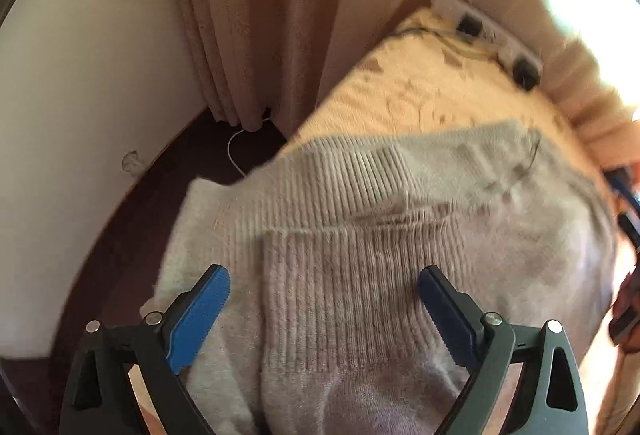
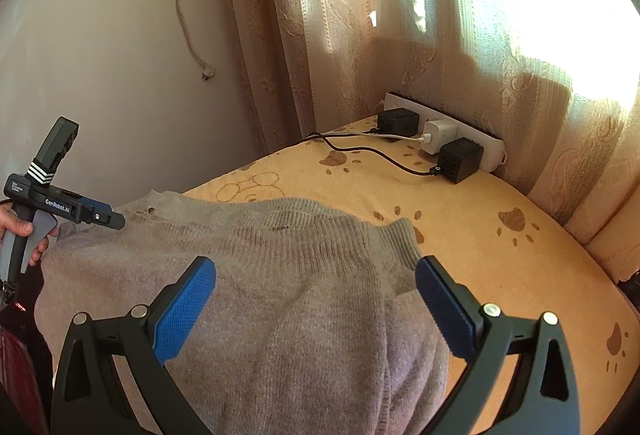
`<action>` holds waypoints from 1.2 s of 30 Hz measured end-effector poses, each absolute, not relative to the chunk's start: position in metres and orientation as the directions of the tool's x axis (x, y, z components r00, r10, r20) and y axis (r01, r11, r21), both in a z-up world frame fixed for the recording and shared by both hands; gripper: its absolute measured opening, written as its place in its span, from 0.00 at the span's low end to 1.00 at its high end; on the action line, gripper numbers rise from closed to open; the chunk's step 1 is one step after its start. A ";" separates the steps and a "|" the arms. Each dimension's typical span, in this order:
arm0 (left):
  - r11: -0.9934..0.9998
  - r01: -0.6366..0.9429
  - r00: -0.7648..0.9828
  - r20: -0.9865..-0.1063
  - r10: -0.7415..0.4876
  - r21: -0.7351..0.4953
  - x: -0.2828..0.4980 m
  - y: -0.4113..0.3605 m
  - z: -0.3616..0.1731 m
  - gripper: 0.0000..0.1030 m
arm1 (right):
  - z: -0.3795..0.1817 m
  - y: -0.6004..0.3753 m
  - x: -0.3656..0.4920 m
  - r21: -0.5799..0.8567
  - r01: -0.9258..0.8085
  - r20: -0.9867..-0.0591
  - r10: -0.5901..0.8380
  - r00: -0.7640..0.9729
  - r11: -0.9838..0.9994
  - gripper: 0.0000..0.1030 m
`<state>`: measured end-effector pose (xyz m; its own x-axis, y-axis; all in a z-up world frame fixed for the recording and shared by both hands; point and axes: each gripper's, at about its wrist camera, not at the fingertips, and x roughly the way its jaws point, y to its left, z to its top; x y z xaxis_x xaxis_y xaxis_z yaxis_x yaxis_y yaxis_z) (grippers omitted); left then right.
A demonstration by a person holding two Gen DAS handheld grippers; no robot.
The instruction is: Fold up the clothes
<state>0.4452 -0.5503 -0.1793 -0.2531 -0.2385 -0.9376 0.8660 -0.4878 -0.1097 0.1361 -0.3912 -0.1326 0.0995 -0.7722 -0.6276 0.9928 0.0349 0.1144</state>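
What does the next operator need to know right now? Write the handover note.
Left gripper: open, nothing held, over the ribbed hem of the grey sweater.
Right gripper: open, empty, above the sweater's other side.
Sweater lies on the paw-print blanket, partly folded, one ribbed edge laid over the body.
Power strip with chargers sits at the blanket's far edge, clear of the sweater.
Left to do: finish folding and flatten.

We note a plain pale wall (image 2: 100,47), patterned beige curtains (image 2: 320,15) backlit by sunlight, dark floor (image 1: 132,235), and a paw-print yellow cover (image 2: 500,255).
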 end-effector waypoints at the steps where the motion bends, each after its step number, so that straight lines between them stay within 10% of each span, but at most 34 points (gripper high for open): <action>1: -0.500 0.863 -0.229 -0.938 -0.260 -0.072 0.440 -0.546 -0.182 0.94 | -0.133 -0.391 0.136 0.112 0.993 -0.628 -0.772 0.097 0.034 0.98; 3: -0.524 0.852 -0.192 -0.930 -0.312 0.000 0.431 -0.538 -0.181 0.81 | -0.134 -0.389 0.137 0.098 0.995 -0.630 -0.772 0.086 0.031 0.98; 7: -0.548 0.821 -0.121 -0.889 -0.442 0.161 0.412 -0.518 -0.167 0.09 | -0.135 -0.385 0.138 0.069 0.997 -0.625 -0.778 0.059 0.021 0.98; 17: -0.400 0.834 -0.048 -0.673 -0.738 0.380 0.413 -0.491 -0.127 0.08 | -0.125 -0.374 0.128 0.095 0.995 -0.574 -0.818 0.040 -0.018 0.98; 30: -0.392 0.836 0.046 -0.761 -0.647 0.384 0.400 -0.528 -0.181 0.10 | -0.168 -0.395 0.145 0.061 0.998 -0.703 -0.709 0.057 0.020 0.98; 36: -0.355 0.871 0.037 -0.766 -0.642 0.339 0.415 -0.529 -0.172 0.41 | -0.185 -0.400 0.135 0.088 0.996 -0.737 -0.673 0.066 0.001 0.99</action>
